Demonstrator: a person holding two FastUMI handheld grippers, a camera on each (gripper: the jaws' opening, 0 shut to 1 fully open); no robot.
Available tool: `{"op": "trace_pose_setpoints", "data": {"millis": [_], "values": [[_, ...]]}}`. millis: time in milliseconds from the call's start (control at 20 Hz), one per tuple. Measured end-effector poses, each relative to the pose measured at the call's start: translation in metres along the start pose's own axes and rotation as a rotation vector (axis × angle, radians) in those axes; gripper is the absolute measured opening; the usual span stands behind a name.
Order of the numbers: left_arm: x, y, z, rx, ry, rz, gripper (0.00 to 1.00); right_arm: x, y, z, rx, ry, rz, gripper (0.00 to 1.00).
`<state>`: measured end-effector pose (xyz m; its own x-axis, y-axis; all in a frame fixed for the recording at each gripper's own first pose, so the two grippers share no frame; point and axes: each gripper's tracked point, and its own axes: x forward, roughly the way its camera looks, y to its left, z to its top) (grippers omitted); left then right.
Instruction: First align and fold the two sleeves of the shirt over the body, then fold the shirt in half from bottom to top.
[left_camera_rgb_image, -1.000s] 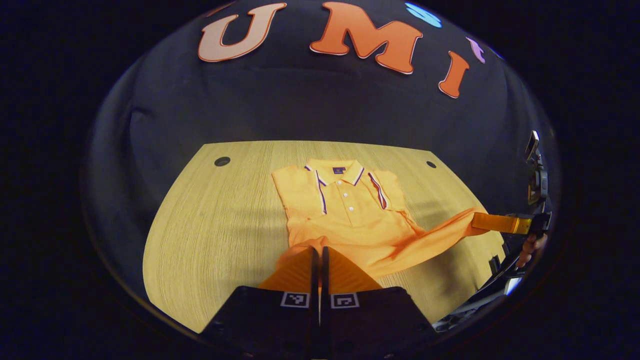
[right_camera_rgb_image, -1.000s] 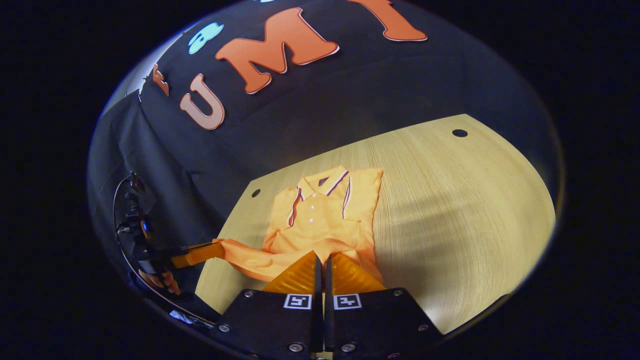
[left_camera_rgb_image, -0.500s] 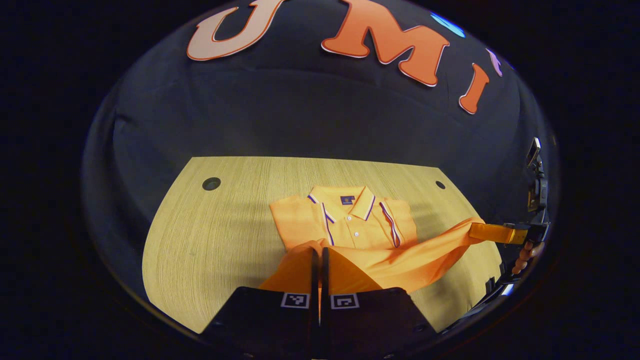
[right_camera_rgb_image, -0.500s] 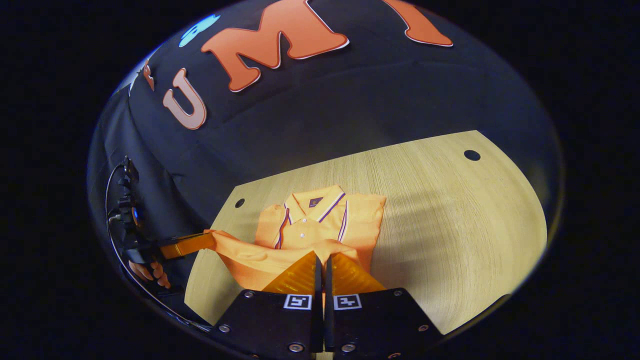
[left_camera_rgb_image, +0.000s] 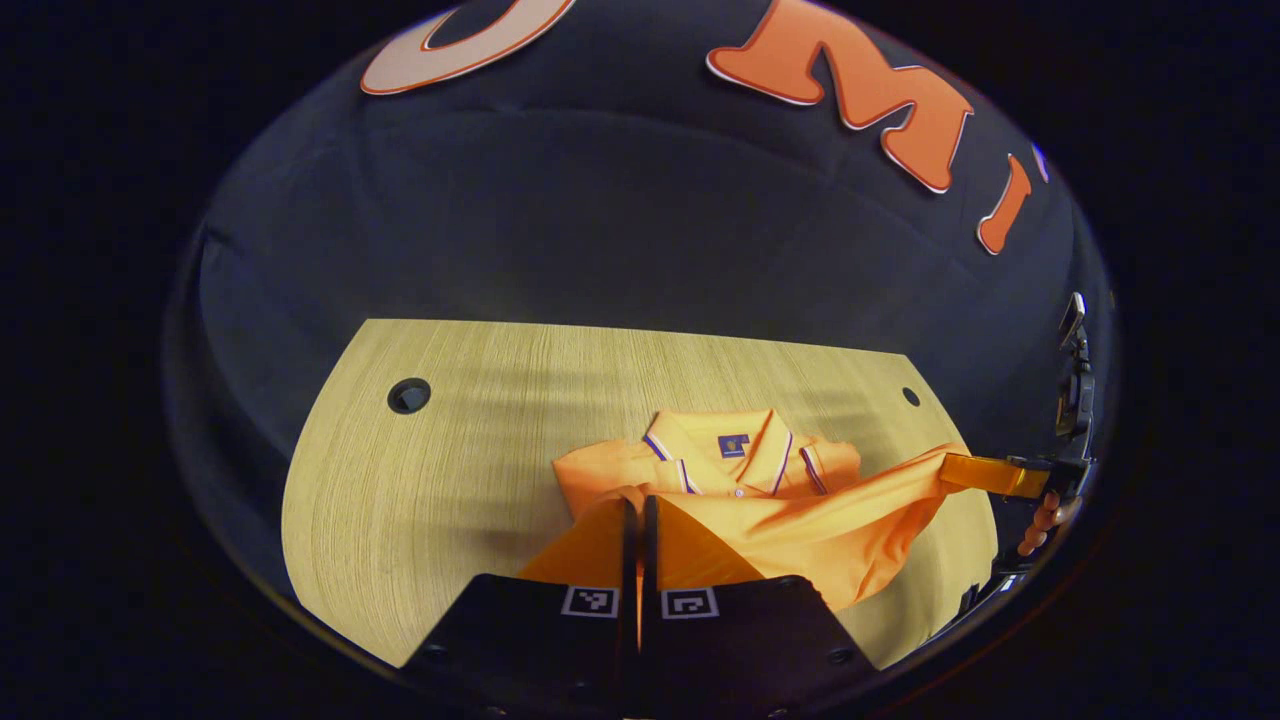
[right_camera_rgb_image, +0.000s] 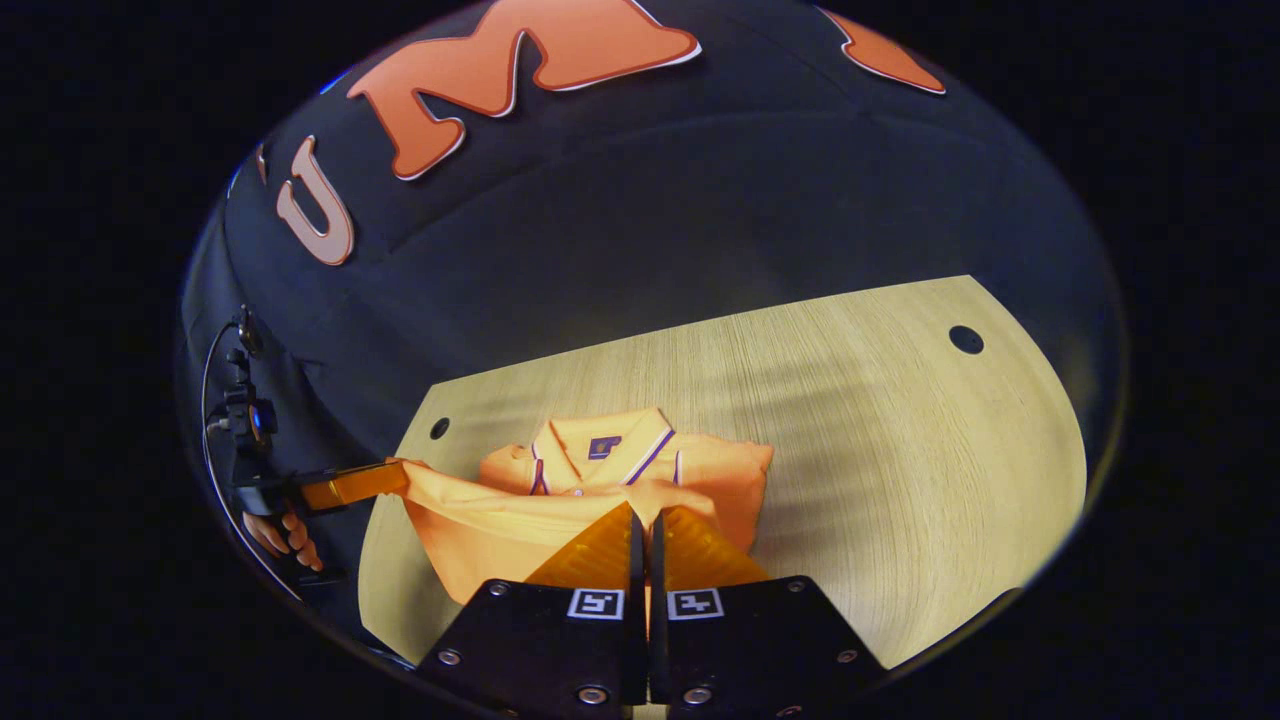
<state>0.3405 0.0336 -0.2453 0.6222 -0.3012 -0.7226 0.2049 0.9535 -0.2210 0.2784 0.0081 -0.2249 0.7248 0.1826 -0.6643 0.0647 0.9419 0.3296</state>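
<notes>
Left tool (left_camera_rgb_image: 637, 515) clamped on one bottom corner of the shirt (left_camera_rgb_image: 800, 530), fingers pressed together with cloth pinched between. Right tool (right_camera_rgb_image: 640, 525) likewise clamped on the opposite bottom corner. Seen from the left gripper view, right tool (left_camera_rgb_image: 985, 474) out at the far edge with a hand (left_camera_rgb_image: 1040, 520) behind it; seen from the right gripper view, left tool (right_camera_rgb_image: 350, 485) and its hand (right_camera_rgb_image: 280, 535) at the side. Hem stretched taut between the two tools and raised off the counter (left_camera_rgb_image: 440, 470), presumably to keep the lower half flat and wrinkle-free while carried toward the collar (left_camera_rgb_image: 730, 450). Upper part of shirt lying on the counter, collar and placket exposed, sleeves apparently folded in over the body already. Judged step: bottom-to-top fold, roughly midway, hem hanging above the chest region. Next likely needs: even travel of both corners, hem laid just below the collar, edges squared before release. Risk: uneven tension skewing the fold or dragging the lower layer along the counter.
</notes>
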Motion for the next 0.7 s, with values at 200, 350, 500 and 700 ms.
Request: {"op": "trace_pose_setpoints", "data": {"millis": [200,350,500,700], "values": [[0.035,0.005,0.008,0.01,0.054,0.001,0.01,0.033,-0.016,0.008,-0.003,0.048,-0.071,0.01],[0.063,0.01,0.01,0.036,0.086,0.013,0.01,0.059,-0.025,0.014,-0.003,0.075,-0.109,0.02],[0.081,0.018,0.013,0.035,0.112,0.035,0.01,0.077,-0.035,0.018,-0.012,0.098,-0.16,0.02],[0.089,0.026,0.019,0.061,0.114,0.087,0.7,0.089,-0.04,0.023,0.012,0.113,-0.178,0.3]]}}
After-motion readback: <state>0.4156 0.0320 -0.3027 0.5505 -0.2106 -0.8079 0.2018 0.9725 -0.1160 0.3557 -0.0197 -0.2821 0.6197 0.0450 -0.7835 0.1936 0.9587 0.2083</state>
